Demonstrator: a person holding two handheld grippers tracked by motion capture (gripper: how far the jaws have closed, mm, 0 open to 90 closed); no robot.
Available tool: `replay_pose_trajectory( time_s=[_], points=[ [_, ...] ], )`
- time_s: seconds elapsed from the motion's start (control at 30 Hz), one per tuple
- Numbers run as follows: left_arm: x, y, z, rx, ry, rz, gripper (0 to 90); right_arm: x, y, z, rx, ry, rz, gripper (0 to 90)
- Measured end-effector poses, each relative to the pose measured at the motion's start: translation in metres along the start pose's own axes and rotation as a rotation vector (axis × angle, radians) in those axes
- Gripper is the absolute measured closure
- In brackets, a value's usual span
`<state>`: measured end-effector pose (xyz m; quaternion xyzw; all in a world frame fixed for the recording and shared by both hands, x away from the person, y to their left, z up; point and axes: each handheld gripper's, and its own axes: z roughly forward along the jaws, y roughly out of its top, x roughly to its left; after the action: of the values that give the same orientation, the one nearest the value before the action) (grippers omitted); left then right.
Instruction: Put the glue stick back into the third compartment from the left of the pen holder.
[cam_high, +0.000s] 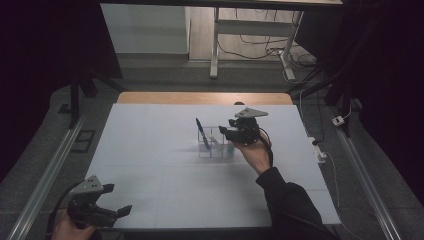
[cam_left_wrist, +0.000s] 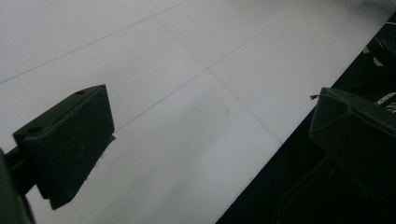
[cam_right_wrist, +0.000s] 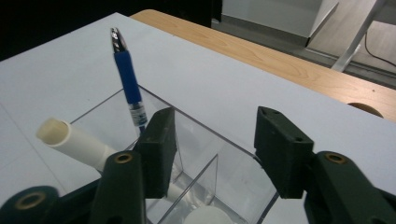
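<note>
Organizer (cam_high: 216, 145), a clear plastic box with dividers, sits on the white table top (cam_high: 150, 150) a bit right of the middle, and everything else goes off that. The right gripper (cam_high: 224, 131) hangs right over it, jaws apart with nothing pinched between them. From the high view you mostly get the box, a blue pen (cam_high: 200, 131) leaning out of its left side, and something teal (cam_high: 230, 148) at its right end.

The right gripper view is way closer: pen (cam_right_wrist: 127, 79) standing up in the far-left compartment, a white tube (cam_right_wrist: 74, 140) leaning out over the left wall, and a white round cap (cam_right_wrist: 205, 217) in a near compartment. Its jaws are right above the box walls (cam_right_wrist: 116, 105).

The left gripper (cam_high: 117, 212) is well away from the organizer, down at the near-left corner of the table, jaws spread wide on nothing. The left gripper view has bare table (cam_left_wrist: 187, 93) and the dark edge.

Beyond the organizer there's a wood strip (cam_high: 200, 97), then grey floor, a white desk frame (cam_high: 215, 50) and cables. The room is dark at both sides.
</note>
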<state>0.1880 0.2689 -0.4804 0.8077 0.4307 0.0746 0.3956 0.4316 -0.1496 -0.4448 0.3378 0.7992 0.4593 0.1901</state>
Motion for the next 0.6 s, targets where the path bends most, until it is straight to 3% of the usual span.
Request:
replay_pose_trajectory(
  time_s=[0.13, 0.6],
  points=[
    [0.0, 0.0, 0.0, 0.0, 0.0, 0.001, 0.0, -0.001, 0.002, -0.002, 0.017, 0.024, 0.02, 42.3],
    [0.0, 0.0, -0.001, -0.004, -0.001, -0.003, 0.1, 0.004, 0.004, -0.013, 0.057, 0.053, -0.008, 26.3]
  ],
)
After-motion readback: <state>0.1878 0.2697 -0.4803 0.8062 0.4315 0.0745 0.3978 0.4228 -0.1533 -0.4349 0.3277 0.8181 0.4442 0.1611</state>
